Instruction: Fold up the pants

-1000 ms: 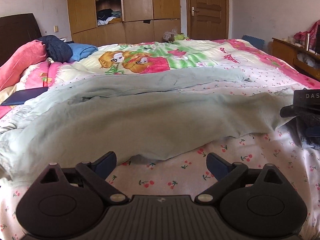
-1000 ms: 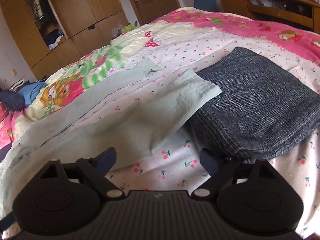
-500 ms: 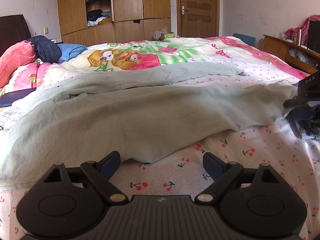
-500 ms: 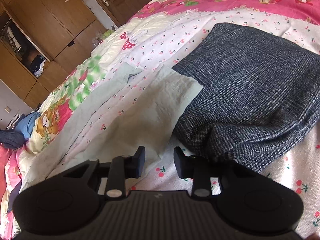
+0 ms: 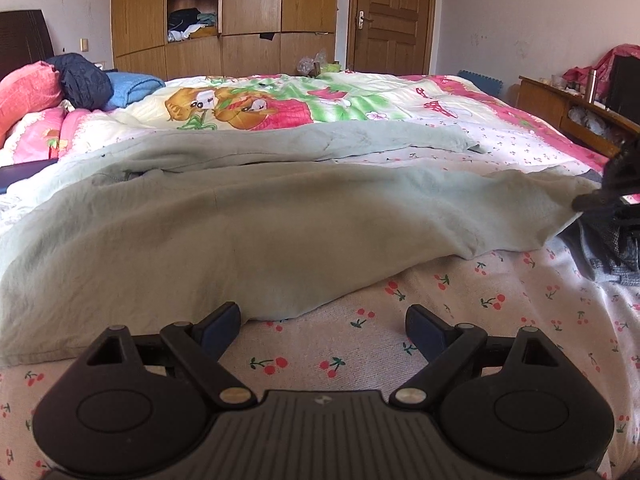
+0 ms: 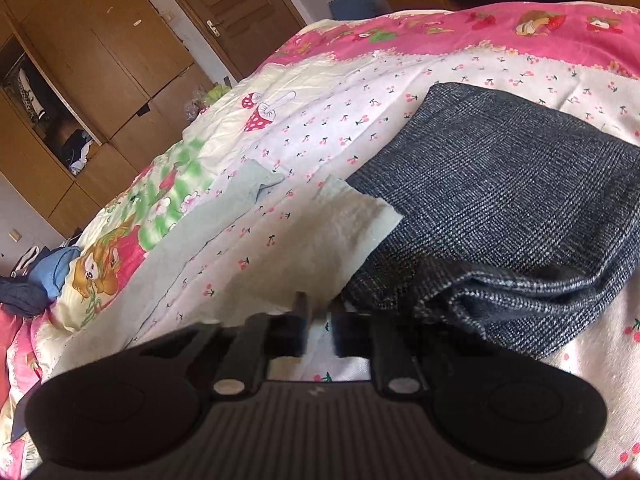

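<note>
Pale green pants (image 5: 280, 220) lie spread across the bed, waist to the left and legs to the right. My left gripper (image 5: 324, 320) hovers open at their near edge, and a bit of that edge lies between the fingertips. My right gripper (image 6: 318, 320) is shut on the near leg's end (image 6: 320, 248), its fingers nearly together with pale cloth pinched between them. In the left wrist view, the right gripper (image 5: 592, 200) shows at the far right holding that leg's corner slightly raised. The far leg (image 6: 248, 184) lies flat.
A folded dark grey garment (image 6: 500, 200) lies right beside the held leg end. A pink pillow (image 5: 24, 92), a dark bundle and a blue cloth (image 5: 128, 88) sit at the bed's head. A wardrobe (image 5: 248, 12) and a door stand behind, and a wooden cabinet (image 5: 560, 108) to the right.
The right gripper's jaws went from wide open to closed on the near leg's end, and its view rolled. The leg's corner now sits slightly lifted. The left gripper barely moved.
</note>
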The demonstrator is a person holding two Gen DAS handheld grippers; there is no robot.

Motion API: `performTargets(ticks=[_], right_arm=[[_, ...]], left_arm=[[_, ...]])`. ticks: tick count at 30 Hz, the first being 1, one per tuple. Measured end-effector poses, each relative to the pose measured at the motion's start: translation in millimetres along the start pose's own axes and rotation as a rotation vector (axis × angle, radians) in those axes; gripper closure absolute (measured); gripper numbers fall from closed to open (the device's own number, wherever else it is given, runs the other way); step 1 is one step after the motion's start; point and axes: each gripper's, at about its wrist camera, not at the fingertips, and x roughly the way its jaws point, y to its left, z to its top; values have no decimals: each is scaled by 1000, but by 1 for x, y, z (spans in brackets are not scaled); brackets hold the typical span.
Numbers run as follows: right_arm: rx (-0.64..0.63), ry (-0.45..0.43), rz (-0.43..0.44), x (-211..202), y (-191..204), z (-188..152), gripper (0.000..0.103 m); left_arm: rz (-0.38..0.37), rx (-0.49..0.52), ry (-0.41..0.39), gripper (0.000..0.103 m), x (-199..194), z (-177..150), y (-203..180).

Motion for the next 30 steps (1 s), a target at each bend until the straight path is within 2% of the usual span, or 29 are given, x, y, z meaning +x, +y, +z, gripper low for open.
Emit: performTargets(ticks=[4,6,8,9,11,12,14,16,18,21,25,28,30], right_arm=[[20,-64,53,-33,-6,16,101],[6,-83,44,-45,-5,28,101],[-16,-91,-36,-42,-7,37,101],[-40,-62,-83,-33,-8,41,101],[-90,61,-179,-11,-9,44,98],[-115,66,-192,-10,-8,42,96],[-191,27,-238,-21,1,38,94],[-249,-35,-266,-43,5,32,94],[-293,-54,-284,-61,8,27,93],[-353,-50,-244,-89,19,13,91],[-429,-3,-155,-122,42,-21,91],[-503,43,-117,-129,65,-44,91],[-549,55,-94,-127,84,-59,91]], left_arm=[[-1,-22,-34,4,-7,2,4],[10,-29,-67,4,-16,5,7],[33,-20,-91,4,-24,9,10],[50,-9,-100,4,-28,9,12],[78,19,-95,4,-35,9,20],[94,38,-86,4,-38,8,26],[137,68,-60,4,-46,5,41],[128,28,-41,4,-56,8,64],[164,3,-26,4,-63,11,84],[204,-40,-35,4,-77,12,118],[296,-14,-68,4,-83,0,151],[357,-32,-26,4,-81,-12,180],[426,-63,56,5,-75,-25,202]])
